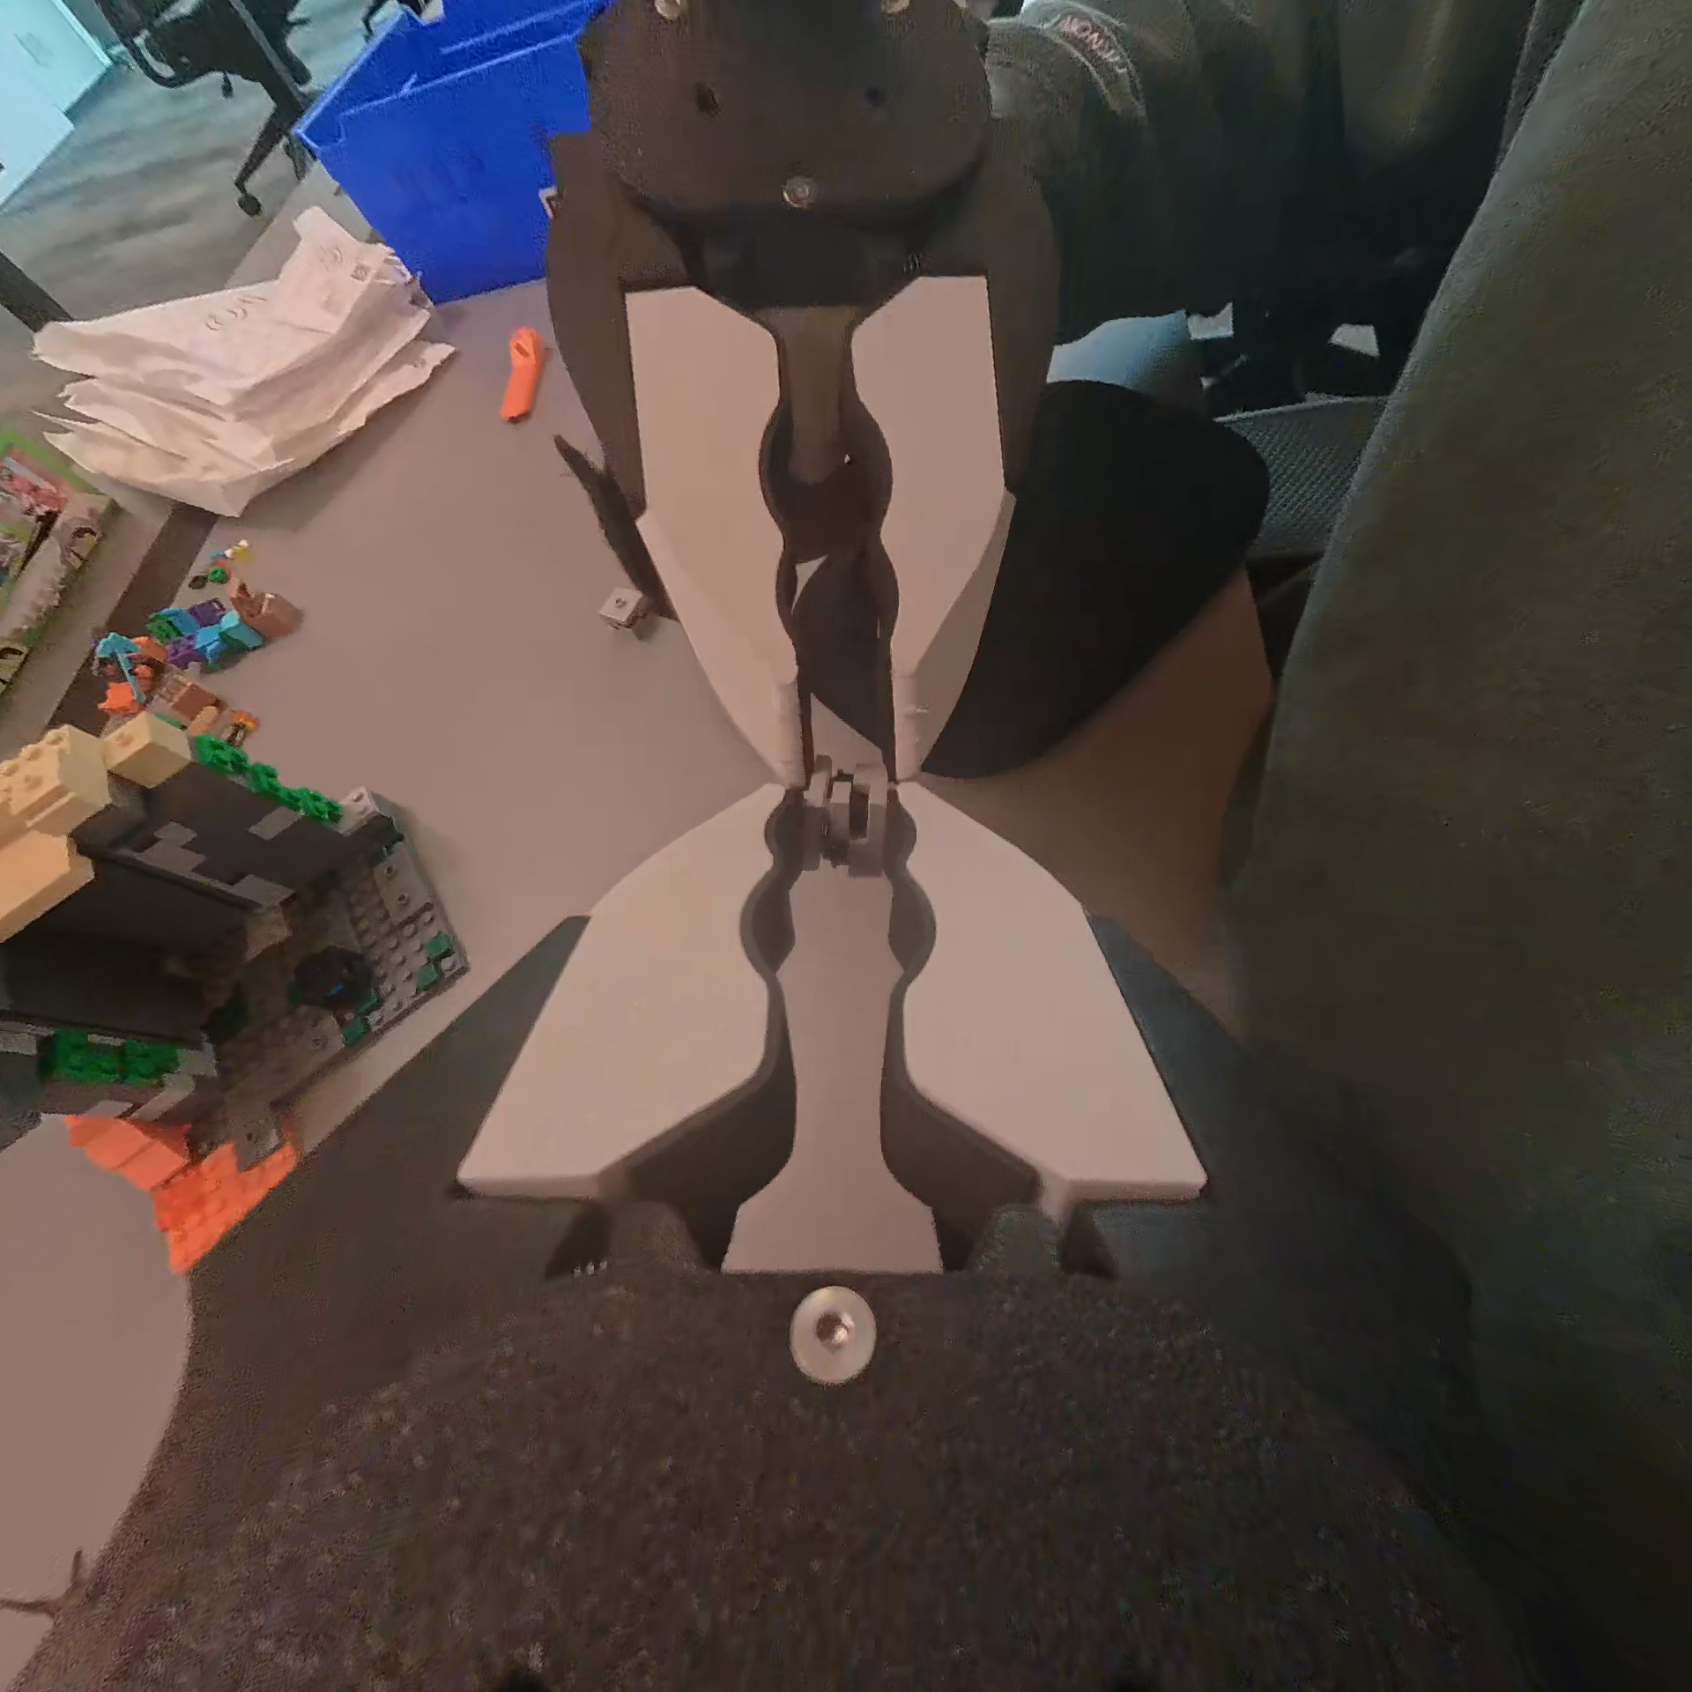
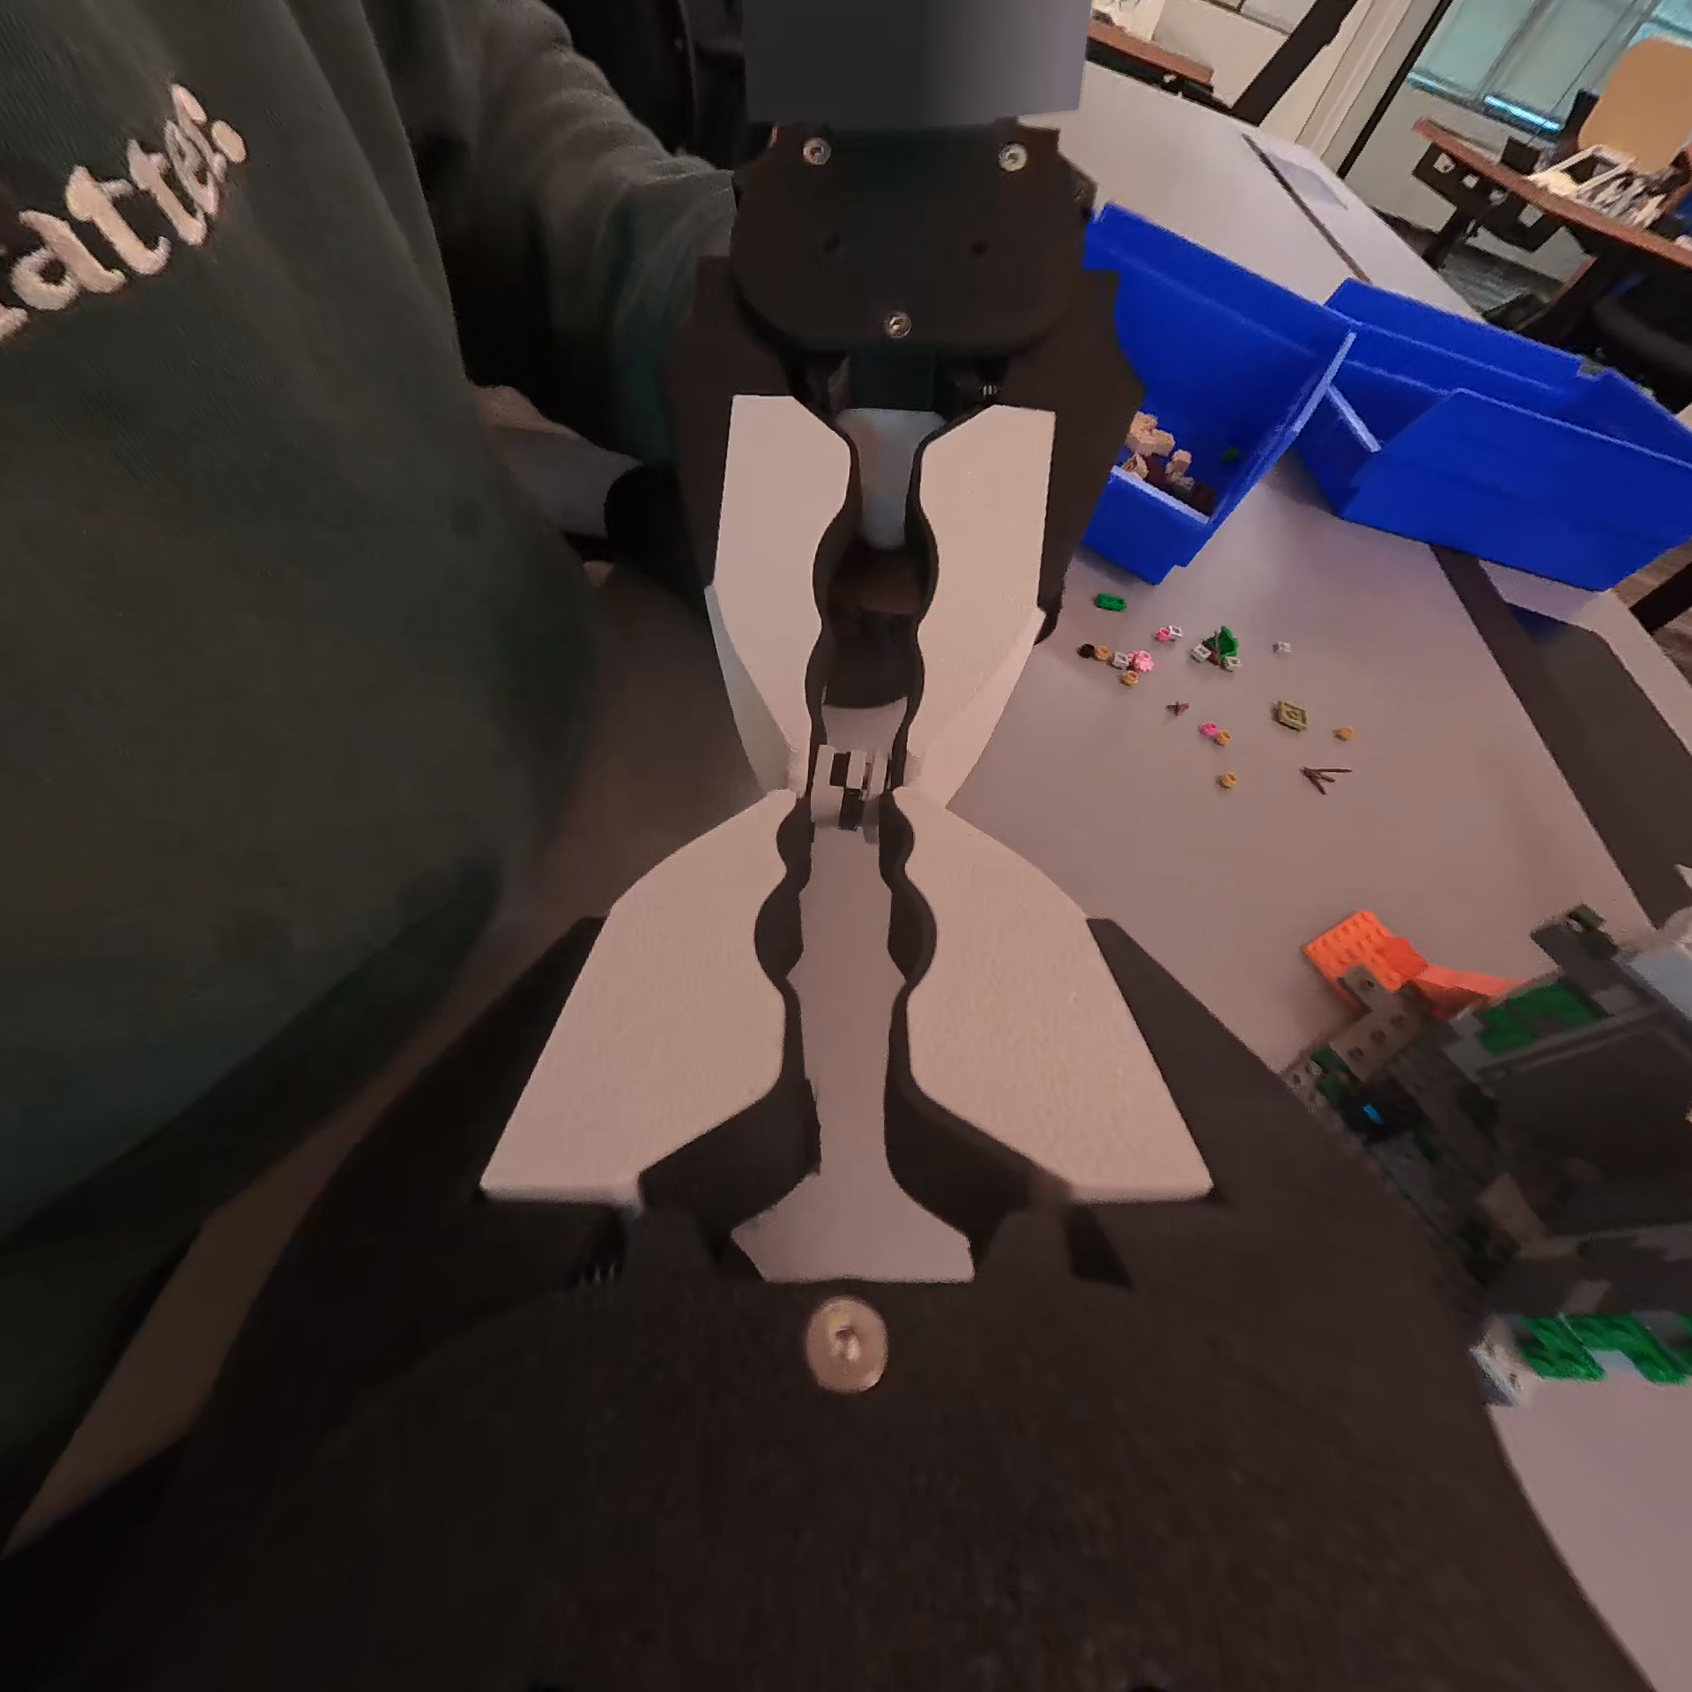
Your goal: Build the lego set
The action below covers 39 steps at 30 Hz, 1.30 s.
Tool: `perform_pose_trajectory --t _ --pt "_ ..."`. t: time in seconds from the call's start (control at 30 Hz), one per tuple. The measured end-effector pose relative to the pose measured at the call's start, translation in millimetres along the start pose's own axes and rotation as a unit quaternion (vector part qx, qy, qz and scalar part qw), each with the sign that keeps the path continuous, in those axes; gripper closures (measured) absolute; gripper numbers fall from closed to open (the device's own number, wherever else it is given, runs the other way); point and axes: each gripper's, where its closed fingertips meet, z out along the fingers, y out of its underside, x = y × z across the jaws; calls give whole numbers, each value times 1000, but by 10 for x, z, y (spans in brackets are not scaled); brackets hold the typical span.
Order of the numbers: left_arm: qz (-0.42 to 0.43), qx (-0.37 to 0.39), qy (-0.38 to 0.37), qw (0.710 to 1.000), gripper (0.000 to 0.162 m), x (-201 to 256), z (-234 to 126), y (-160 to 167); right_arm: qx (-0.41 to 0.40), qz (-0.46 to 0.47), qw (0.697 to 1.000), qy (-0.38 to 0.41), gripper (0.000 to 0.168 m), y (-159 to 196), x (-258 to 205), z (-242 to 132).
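Note:
My two grippers meet tip to tip above the grey table, in front of a person in a dark sweatshirt. My left gripper (image 1: pixel 847 810) reaches up from the bottom of the left wrist view. My right gripper (image 1: pixel 842 774) comes down from the top of it. Both are shut on one small grey, black and white lego assembly (image 1: pixel 840 824), each on an opposite end. In the right wrist view my right gripper (image 2: pixel 847 810) is at the bottom, my left gripper (image 2: pixel 856 755) opposite, and the assembly (image 2: pixel 847 778) between them. The big lego build (image 1: pixel 183 916) stands on the table beside them.
The build also shows in the right wrist view (image 2: pixel 1511 1099). Loose small pieces (image 2: pixel 1218 696) lie beyond it, with blue bins (image 2: pixel 1282 394) behind. An orange brick separator (image 1: pixel 522 375), white paper bags (image 1: pixel 238 366), minifigures and small bricks (image 1: pixel 192 650) and a single grey brick (image 1: pixel 623 606) lie on the table. Less than 4 cm separates the two grippers' tips. The big lego build (image 1: pixel 183 916) sits 25 centimeters or so from the ends of my left fingers. It is also in sight in the right wrist view (image 2: pixel 1604 1202).

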Motion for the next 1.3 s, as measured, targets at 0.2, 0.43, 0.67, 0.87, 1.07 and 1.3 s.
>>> perform_pose_trajectory --t 0.2,0.43,0.67,0.87,1.07,1.3 --pt "10 0 22 1000 144 -38 -39 -103 101 45 994 18 156 -97 42 -67" --pt "20 28 31 999 140 -24 -13 -255 154 48 987 11 157 -169 28 -206" --pt "50 13 4 999 162 -78 -39 -220 141 39 989 14 168 -128 16 -197" --pt "7 12 -37 999 162 -292 -159 18 103 46 992 57 168 41 203 -292" --pt "-22 29 -74 997 162 -450 -329 99 159 82 977 114 168 -61 557 -644" --pt "-44 30 -51 997 162 -339 -607 229 63 76 987 130 166 155 618 -749"
